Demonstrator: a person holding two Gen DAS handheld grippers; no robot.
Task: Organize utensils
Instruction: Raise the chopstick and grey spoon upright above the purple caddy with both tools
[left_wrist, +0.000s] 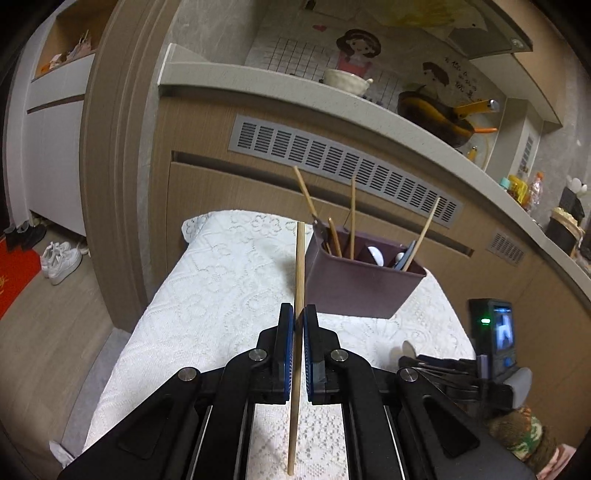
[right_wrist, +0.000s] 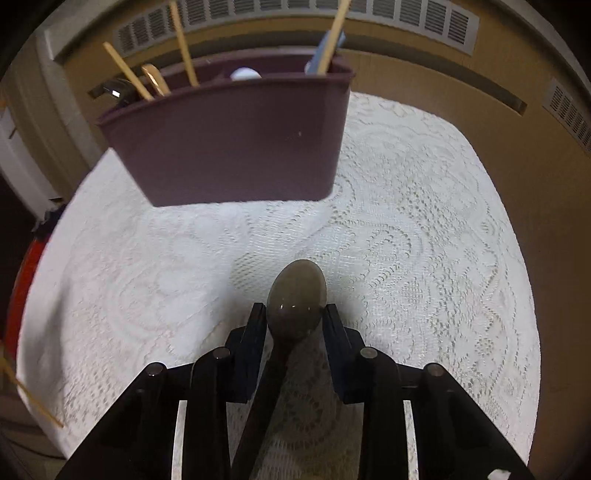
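My left gripper (left_wrist: 298, 317) is shut on a wooden chopstick (left_wrist: 300, 266), held upright above the white lace tablecloth (left_wrist: 207, 295), just left of the purple utensil holder (left_wrist: 354, 284). The holder (right_wrist: 229, 147) stands at the table's far side. It has several chopsticks in its left part, a white spoon in the middle and a blue utensil with one chopstick at the right. My right gripper (right_wrist: 295, 314) points down at the cloth in front of the holder. Its pads sit against both sides of a dark spoon's (right_wrist: 297, 295) bowl, and the handle runs back under the left finger.
Behind the table stands a wooden cabinet front with a grey vent grille (left_wrist: 343, 162) and a counter with a bowl (left_wrist: 347, 81) and pans (left_wrist: 436, 114). Shoes (left_wrist: 61, 258) lie on the floor at left. A sleeved hand (left_wrist: 524, 432) holds the right gripper at lower right.
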